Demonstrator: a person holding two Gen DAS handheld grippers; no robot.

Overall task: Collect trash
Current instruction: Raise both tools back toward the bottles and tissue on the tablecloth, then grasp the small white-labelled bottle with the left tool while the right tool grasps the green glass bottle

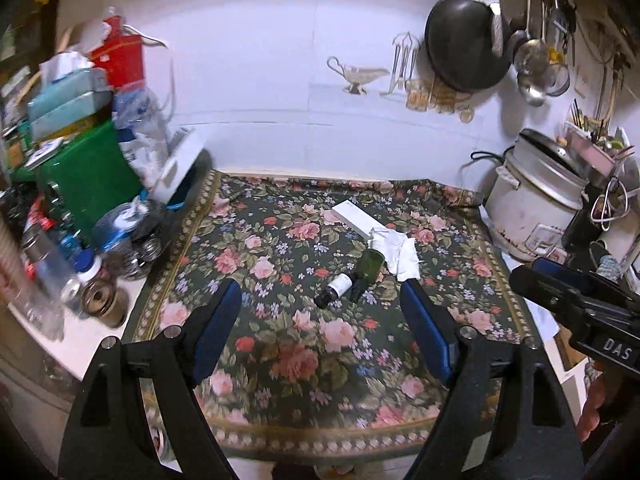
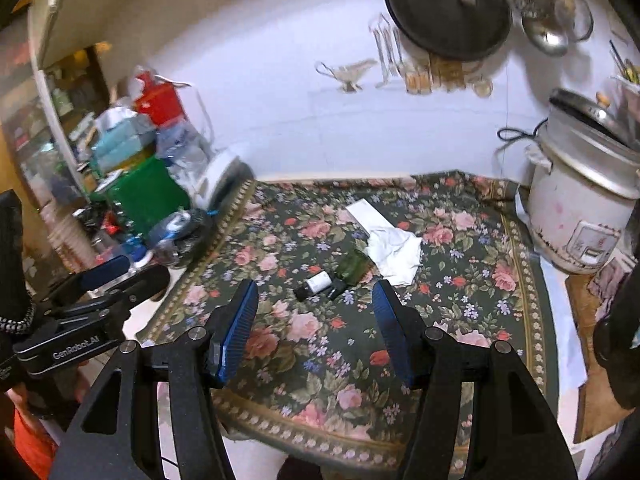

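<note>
On the floral tablecloth (image 1: 304, 364) several bits of trash lie together: a small dark bottle with a white label (image 1: 334, 290), a green glass bottle (image 1: 366, 270) on its side, a crumpled white tissue (image 1: 396, 254) and a flat white box (image 1: 354, 218). My left gripper (image 1: 320, 286) hangs open above the cloth, short of the bottles, with nothing between its blue pads. In the right wrist view the same small bottle (image 2: 316, 284), green bottle (image 2: 352, 268) and tissue (image 2: 394, 254) lie just beyond my right gripper (image 2: 315, 286), which is also open and holds nothing.
A white rice cooker (image 1: 536, 208) stands at the right edge of the cloth. Boxes, a green bin (image 1: 88, 176), jars (image 1: 98, 296) and bags crowd the left side. A black wok (image 1: 464, 40) and ladles hang on the back wall. A wooden board (image 2: 592, 360) lies right.
</note>
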